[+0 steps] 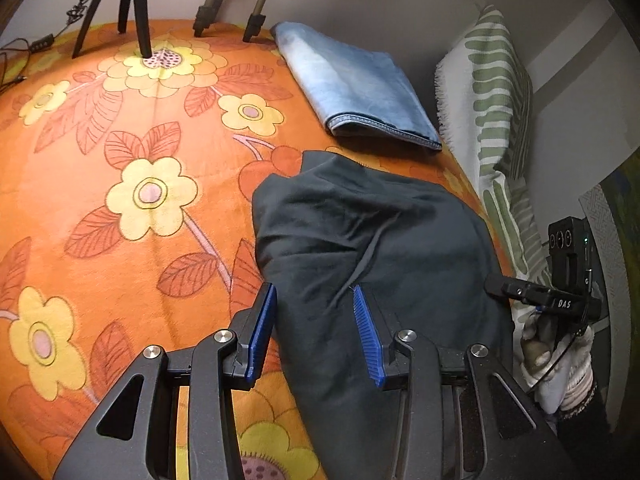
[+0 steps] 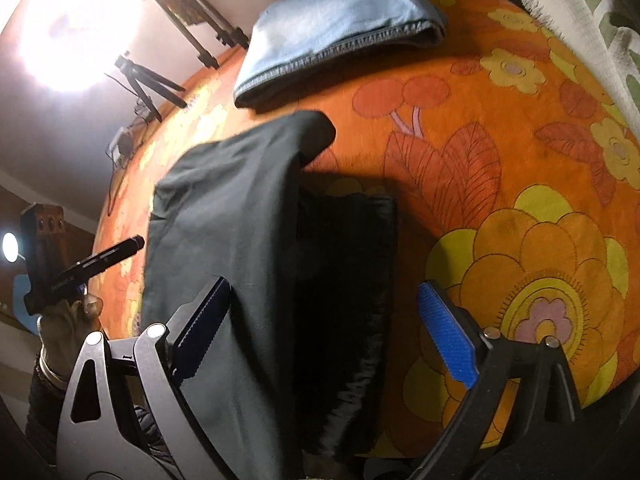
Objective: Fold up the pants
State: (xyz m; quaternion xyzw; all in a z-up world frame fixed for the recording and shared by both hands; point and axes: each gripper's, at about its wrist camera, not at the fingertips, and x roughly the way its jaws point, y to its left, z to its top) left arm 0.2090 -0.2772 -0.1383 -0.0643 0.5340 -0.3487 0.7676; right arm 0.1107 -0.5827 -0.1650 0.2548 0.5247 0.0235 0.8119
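While I hold both tools over the orange blanket printed with yellow flowers and red leaves [image 1: 120,240], the black tripod legs [image 1: 136,4] stand at its far left edge, with a thin cable trailing beside them. Further right, my left gripper [image 1: 316,332] has its blue ribbed pads [image 1: 262,332] standing apart, the dark grey-green soft-cloth pants [image 1: 360,248] lying partly between them; the left pad sits at the cloth's edge and the right pad rests over the fabric, and I see no fold pinched between them. The pants lie bunched and half folded on the blanket, near its right side. Beyond them a folded pale blue denim garment [image 1: 356,84] lies flat, just apart from the pants. Right of that, a white cushion with green stripes [image 1: 488,104] leans by the wall, and my other gloved hand shows at the far right edge.

From the right wrist view, my left hand appears at the far left. My right gripper [image 2: 332,336] is spread wide, its pads [image 2: 448,340] clear of the cloth; the pants' dark ribbed waistband [image 2: 352,280] lies between them on the blanket, untouched by either pad
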